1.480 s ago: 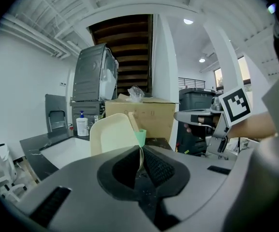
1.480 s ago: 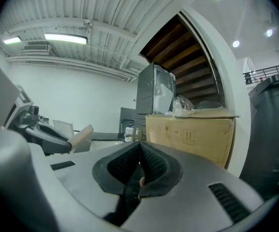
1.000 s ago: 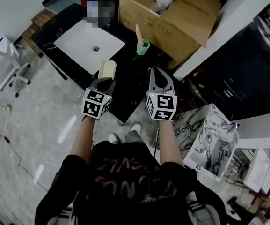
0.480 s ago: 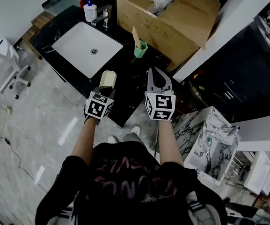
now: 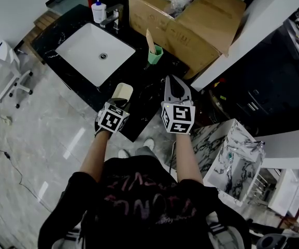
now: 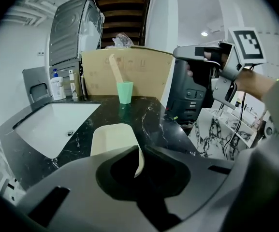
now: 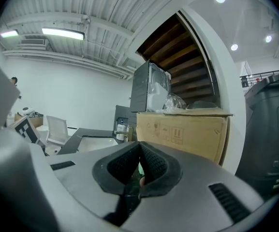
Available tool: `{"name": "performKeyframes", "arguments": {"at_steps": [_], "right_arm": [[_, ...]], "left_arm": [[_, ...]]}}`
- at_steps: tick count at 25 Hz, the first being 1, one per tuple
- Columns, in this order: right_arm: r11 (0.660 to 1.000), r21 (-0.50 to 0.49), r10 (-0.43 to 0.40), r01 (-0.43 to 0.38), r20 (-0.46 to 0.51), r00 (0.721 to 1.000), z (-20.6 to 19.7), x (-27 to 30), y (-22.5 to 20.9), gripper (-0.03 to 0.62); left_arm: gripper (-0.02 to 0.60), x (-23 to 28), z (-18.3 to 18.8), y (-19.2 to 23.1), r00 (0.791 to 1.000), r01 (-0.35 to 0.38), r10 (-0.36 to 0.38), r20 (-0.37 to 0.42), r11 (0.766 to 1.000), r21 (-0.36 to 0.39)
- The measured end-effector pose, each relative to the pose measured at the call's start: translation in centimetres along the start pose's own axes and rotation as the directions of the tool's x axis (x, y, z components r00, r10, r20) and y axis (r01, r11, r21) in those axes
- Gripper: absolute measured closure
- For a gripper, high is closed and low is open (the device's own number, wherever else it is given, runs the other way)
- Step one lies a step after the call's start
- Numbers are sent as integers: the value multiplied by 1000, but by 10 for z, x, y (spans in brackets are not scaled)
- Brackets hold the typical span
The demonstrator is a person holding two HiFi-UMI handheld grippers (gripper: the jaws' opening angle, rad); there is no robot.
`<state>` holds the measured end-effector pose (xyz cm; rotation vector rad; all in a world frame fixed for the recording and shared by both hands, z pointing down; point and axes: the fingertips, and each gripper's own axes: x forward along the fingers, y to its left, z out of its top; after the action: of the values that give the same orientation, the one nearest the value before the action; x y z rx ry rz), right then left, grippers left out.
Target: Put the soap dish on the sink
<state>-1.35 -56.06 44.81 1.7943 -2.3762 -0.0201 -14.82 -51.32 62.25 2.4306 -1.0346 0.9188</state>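
Since a second ago, the left gripper has slid a little right and nearer to me, taking the soap dish with it. Its jaws are pinched on the dish's near rim, and the cream dish juts out ahead of them. It sits over the near part of the black tabletop, just right of the white sink basin and clear of it. I cannot tell whether the dish touches the surface. I read the shift as a descent toward a spot beside the basin, so the placing looks close but not done, since the grip is not yet released. The right gripper hangs further right, jaws pressed together on nothing. A green cup stands farther off, before the cardboard box.
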Motion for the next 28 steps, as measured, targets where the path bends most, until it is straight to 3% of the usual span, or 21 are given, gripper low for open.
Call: {"name": "performKeyframes", "arguments": {"at_steps": [8,17,22,28], "right_arm": [[1000,4,7,-7,-11,1000,-7,0,1,580],[1000,20,10,-10,-3,1000,-1,-5,9,580],[1000,20,12,-13,10,1000,7,-9,12,581],[999,39,7,-8,36,999,19,-14,13,580]], "left_arm": [[470,0,0,-6,1000,24,-24,13,1000,-4],[488,-26,26,7,993,-18,19,119,1000,-6],[524,-53,59,20,971,-72,73,228,997,-12],[558,-91,97,43,925,-124,138,355,990,-61]]}}
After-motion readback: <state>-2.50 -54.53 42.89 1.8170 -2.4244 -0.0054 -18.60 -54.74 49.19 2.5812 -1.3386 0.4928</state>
